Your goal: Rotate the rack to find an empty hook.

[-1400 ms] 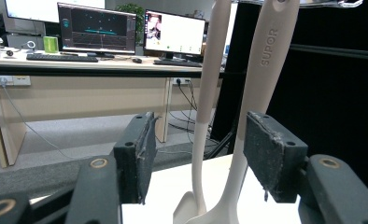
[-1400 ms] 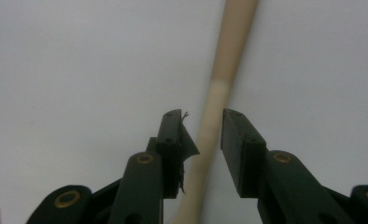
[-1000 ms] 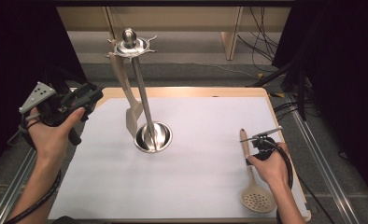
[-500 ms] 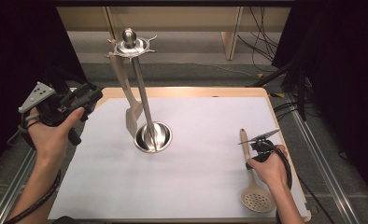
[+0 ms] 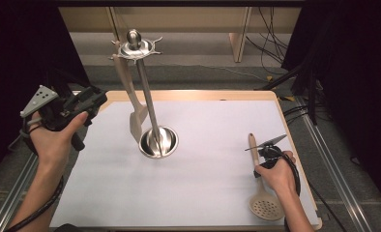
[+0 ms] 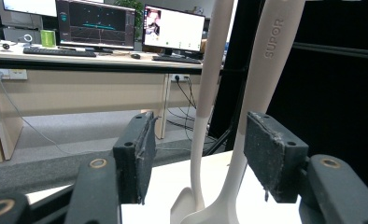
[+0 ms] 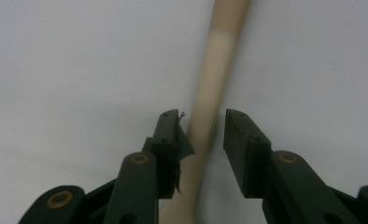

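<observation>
A polished steel utensil stand with round bowl base stood centre-table. At four o'clock lay a beige perforated plastic skimmer, its smooth handle between the right gripper's parted jaws, ungripped. The left gripper gaped, empty, at nine o'clock.

- The utensil stand is polished steel: a round dish-like base at the middle of the table's white top, a thin pole leaning a little toward 11 o'clock, and a domed cap with small hooks at the top.
- A cream spatula hangs from a hook on the cap's 9 o'clock side, blade down, its flat end just above the base rim. In the left hand-held gripper view two pale handles hang side by side, one marked SUPOR.
- A cream slotted spoon lies flat at about 4 o'clock from the stand, well apart. Its round perforated bowl points to 6 o'clock and its handle to 12.
</observation>
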`<state>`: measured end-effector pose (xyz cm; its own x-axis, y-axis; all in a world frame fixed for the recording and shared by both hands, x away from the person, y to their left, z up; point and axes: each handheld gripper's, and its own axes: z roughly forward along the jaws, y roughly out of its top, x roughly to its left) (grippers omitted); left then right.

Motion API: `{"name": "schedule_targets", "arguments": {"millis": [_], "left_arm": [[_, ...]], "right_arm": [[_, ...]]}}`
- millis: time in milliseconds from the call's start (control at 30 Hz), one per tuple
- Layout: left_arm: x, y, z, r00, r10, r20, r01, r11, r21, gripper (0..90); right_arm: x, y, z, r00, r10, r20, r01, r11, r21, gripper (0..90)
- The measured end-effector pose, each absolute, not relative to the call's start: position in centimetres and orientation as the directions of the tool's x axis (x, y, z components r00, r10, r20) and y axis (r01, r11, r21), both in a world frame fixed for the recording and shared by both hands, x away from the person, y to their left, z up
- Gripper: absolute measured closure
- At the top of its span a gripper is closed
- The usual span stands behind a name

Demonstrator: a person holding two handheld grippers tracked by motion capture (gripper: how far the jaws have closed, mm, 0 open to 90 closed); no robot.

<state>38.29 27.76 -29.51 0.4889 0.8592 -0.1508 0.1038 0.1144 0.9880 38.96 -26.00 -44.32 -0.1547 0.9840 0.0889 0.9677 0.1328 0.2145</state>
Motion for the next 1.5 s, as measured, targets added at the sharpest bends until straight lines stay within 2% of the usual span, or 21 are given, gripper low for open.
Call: {"name": "schedule_targets", "arguments": {"millis": [167, 200, 433, 467, 500, 667, 767, 1200, 1500], "left_arm": [[38.29, 27.74, -29.54, 0.491, 0.858, -0.151, 0.105, 0.114, 0.988, 42.9], [38.31, 27.74, -29.55, 0.491, 0.858, -0.151, 0.105, 0.114, 0.988, 42.9], [38.30, 27.83, -29.55, 0.487, 0.860, -0.151, 0.105, 0.114, 0.988, 42.9], [38.28, 27.83, -29.53, 0.487, 0.860, -0.152, 0.104, 0.116, 0.988, 42.9], [38.28, 27.81, -29.52, 0.487, 0.860, -0.153, 0.104, 0.117, 0.988, 42.9], [38.35, 27.73, -29.63, 0.490, 0.858, -0.154, 0.108, 0.115, 0.987, 42.9], [38.40, 27.64, -29.76, 0.494, 0.856, -0.151, 0.113, 0.109, 0.988, 43.0], [38.40, 27.71, -29.77, 0.492, 0.856, -0.156, 0.114, 0.114, 0.987, 43.0], [38.37, 27.67, -29.82, 0.494, 0.856, -0.155, 0.114, 0.113, 0.987, 42.9]], "right_arm": [[39.15, -25.85, -44.78, -0.171, 0.984, 0.058, 0.964, 0.155, 0.215, 66.2], [39.12, -25.67, -44.69, -0.161, 0.984, 0.082, 0.969, 0.142, 0.204, 66.1], [39.18, -25.69, -44.93, -0.158, 0.985, 0.071, 0.972, 0.142, 0.185, 66.6], [39.12, -25.50, -44.94, -0.131, 0.988, 0.084, 0.977, 0.114, 0.180, 66.7], [39.19, -25.71, -44.96, -0.159, 0.984, 0.074, 0.972, 0.143, 0.187, 67.2], [39.20, -25.37, -44.86, -0.137, 0.988, 0.069, 0.978, 0.124, 0.168, 69.1], [39.26, -25.45, -44.96, -0.166, 0.984, 0.058, 0.971, 0.152, 0.187, 71.8], [39.07, -25.27, -44.73, -0.149, 0.986, 0.078, 0.978, 0.135, 0.156, 77.4], [39.32, -25.01, -44.78, -0.172, 0.983, 0.067, 0.977, 0.161, 0.139, 72.7]]}}
